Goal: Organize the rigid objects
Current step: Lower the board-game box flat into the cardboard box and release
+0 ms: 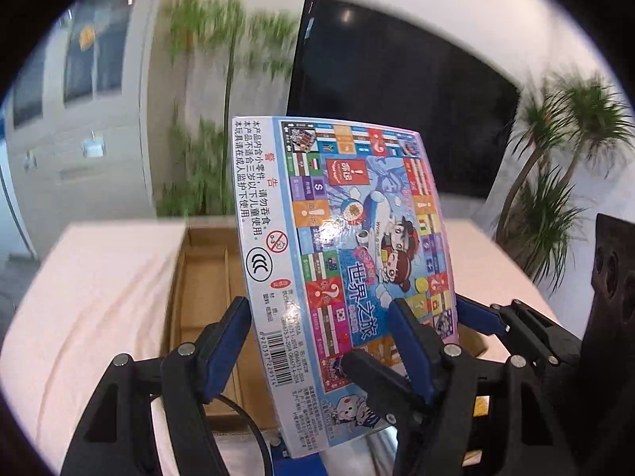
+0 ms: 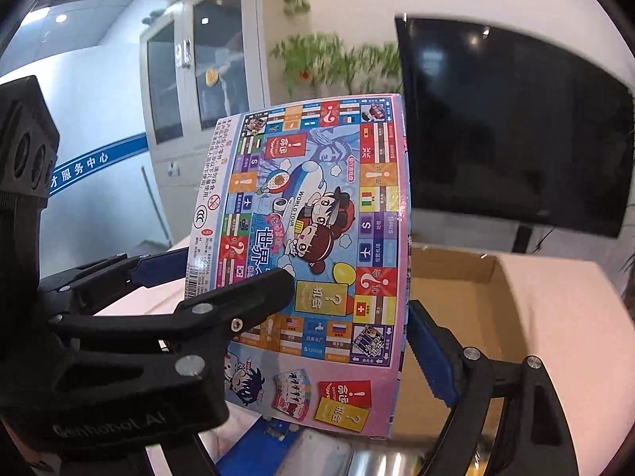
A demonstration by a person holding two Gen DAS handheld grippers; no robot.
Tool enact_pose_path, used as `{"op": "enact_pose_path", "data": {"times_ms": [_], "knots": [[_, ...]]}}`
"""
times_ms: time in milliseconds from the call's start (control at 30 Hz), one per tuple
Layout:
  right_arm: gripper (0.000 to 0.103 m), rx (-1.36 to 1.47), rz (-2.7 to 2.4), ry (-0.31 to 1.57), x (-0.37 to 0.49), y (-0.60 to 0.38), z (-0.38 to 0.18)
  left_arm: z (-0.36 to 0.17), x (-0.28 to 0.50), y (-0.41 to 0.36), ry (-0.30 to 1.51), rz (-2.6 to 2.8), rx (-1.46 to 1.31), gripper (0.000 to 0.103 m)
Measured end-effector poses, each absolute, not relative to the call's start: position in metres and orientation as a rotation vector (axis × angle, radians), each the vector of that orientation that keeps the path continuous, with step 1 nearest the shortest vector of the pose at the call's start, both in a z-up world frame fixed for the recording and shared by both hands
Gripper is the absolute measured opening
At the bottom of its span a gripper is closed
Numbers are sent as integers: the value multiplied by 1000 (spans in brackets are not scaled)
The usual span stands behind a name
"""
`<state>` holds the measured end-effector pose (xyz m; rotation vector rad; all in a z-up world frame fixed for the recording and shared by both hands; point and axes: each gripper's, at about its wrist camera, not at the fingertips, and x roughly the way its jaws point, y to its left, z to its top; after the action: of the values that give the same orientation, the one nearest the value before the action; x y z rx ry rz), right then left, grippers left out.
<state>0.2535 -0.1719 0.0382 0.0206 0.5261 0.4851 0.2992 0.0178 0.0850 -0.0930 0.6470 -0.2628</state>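
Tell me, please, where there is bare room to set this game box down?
The open cardboard box behind the game box shows bare floor in its divided compartments. The pale cloth-covered table left of it, and the strip right of it, are bare too. Close in, both grippers crowd the game box.

"WORLD TOUR" on game box [image 2: 317, 246]
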Motion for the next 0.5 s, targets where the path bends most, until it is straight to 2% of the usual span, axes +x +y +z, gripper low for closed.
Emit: {"op": "enact_pose_path", "data": {"times_ms": [133, 167, 267, 367, 467, 500], "knots": [[84, 76, 541, 718, 316, -168, -5, 48, 342, 24, 810, -257, -120, 68], [84, 89, 547, 761, 326, -167, -17, 35, 349, 24, 853, -240, -116, 63], [84, 100, 561, 917, 353, -162, -59, -3, 365, 23, 973, -204, -99, 59], [86, 113, 552, 1056, 370, -159, -95, -35, 371, 26, 1067, -188, -108, 47], [86, 75, 530, 1146, 377, -154, -110, -45, 366, 39, 1077, -190, -161, 36], [86, 62, 545, 1154, 379, -153, -112, -45, 362, 39, 1082, -199, -170, 36]]}}
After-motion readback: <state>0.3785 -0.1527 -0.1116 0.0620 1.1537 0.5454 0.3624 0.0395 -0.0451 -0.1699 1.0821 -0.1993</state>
